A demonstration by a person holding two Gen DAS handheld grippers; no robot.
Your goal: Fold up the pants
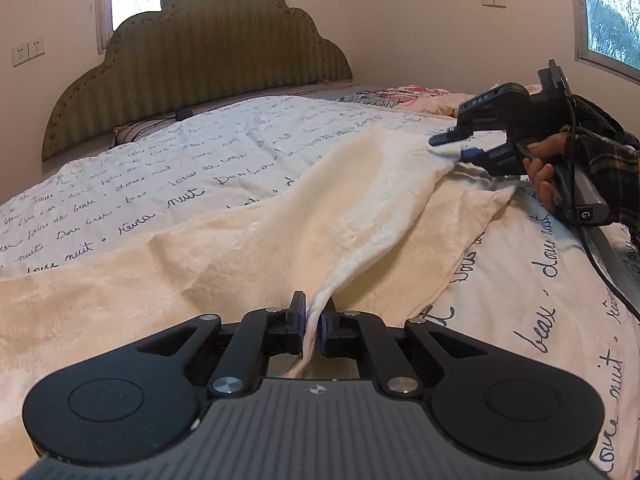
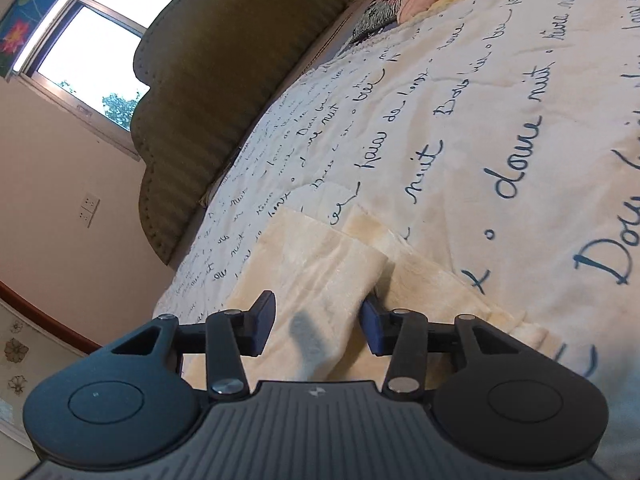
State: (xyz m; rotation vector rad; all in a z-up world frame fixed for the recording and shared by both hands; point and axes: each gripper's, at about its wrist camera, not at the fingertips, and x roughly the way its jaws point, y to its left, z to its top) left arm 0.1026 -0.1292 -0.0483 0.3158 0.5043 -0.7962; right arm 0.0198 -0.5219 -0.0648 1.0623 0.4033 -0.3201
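Note:
The cream pants (image 1: 248, 240) lie spread on the bed. My left gripper (image 1: 313, 320) is shut on a bunched edge of the fabric and lifts it off the bed. In the left wrist view my right gripper (image 1: 450, 146) sits at the far corner of the lifted fold, jaws apart with the cloth edge between them. In the right wrist view the right gripper (image 2: 318, 326) is open, and a flap of the pants (image 2: 320, 272) lies between its fingers, with a lower layer to the right.
The bed has a white cover with blue script (image 1: 160, 168). An olive padded headboard (image 1: 200, 52) stands at the far end. Patterned pillows (image 1: 396, 98) lie at the back right. Windows are behind the headboard and at right.

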